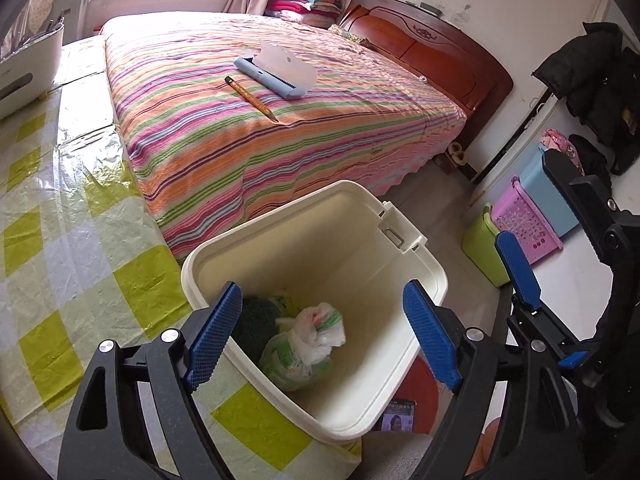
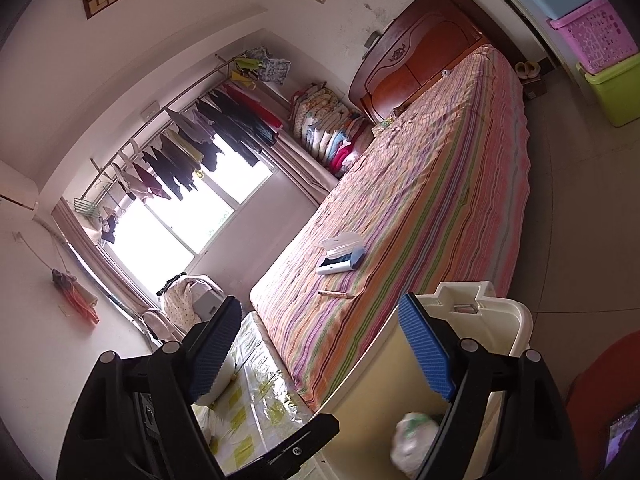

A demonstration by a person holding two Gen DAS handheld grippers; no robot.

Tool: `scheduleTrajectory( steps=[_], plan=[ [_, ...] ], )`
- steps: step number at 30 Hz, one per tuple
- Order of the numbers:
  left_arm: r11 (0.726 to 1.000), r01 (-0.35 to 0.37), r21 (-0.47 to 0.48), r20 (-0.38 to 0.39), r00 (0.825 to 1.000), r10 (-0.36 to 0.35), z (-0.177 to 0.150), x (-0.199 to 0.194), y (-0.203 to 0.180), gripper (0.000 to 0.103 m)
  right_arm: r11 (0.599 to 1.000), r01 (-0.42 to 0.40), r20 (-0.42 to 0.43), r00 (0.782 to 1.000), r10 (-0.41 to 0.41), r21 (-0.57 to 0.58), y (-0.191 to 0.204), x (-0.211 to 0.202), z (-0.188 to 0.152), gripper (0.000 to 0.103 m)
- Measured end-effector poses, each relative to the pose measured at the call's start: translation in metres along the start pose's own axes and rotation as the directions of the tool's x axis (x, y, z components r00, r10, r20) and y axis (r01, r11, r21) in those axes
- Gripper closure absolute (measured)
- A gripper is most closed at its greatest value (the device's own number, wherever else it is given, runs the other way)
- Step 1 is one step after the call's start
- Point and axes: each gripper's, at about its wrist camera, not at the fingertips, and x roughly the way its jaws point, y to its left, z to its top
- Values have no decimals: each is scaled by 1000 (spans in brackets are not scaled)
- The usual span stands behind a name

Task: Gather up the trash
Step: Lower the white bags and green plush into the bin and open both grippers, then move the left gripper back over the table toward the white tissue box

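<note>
A cream plastic bin (image 1: 416, 270) stands open beside the bed and holds a knotted plastic bag (image 1: 308, 340) and a dark green broccoli-like lump (image 1: 256, 320). My left gripper (image 1: 322, 340) hovers open and empty over the bin's near rim. My right gripper (image 2: 320, 350) is open and empty above the bin's rim (image 2: 520, 320), and also shows at the right of the left wrist view (image 1: 516, 268). On the striped bedspread lie a pencil (image 1: 251, 98) and a blue-and-white flat device with its flap up (image 1: 276, 70). The bagged trash appears blurred (image 2: 412, 440).
A table with a green-checked plastic cover (image 1: 60, 240) is on the left, with a white appliance (image 1: 24, 76) on it. Green, pink and blue storage boxes (image 1: 520, 216) stand by the wall at right. A phone (image 1: 398, 420) lies on a red stool under the bin.
</note>
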Motion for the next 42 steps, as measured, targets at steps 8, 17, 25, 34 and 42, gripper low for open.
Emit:
scheduleTrajectory(
  steps=[8, 17, 25, 34, 42],
  plan=[
    [995, -95, 8, 101, 990, 94, 1, -43, 10, 16, 1000, 4, -42, 999, -5, -21, 3, 7, -5, 24],
    [972, -232, -25, 159, 959, 233, -8, -82, 48, 15, 998, 2, -120, 993, -9, -57, 13, 19, -20, 24],
    [941, -301, -153, 161, 932, 324, -15, -113, 95, 15, 991, -21, -190, 982, -5, -132, 35, 30, -42, 24],
    [789, -532, -307, 140, 795, 591, -33, -167, 160, 15, 985, -30, -260, 965, -16, -172, 49, 41, -66, 24],
    [577, -675, -459, 72, 619, 782, -54, -218, 217, 15, 977, -57, -332, 943, -15, -205, 59, 49, -88, 24]
  ],
)
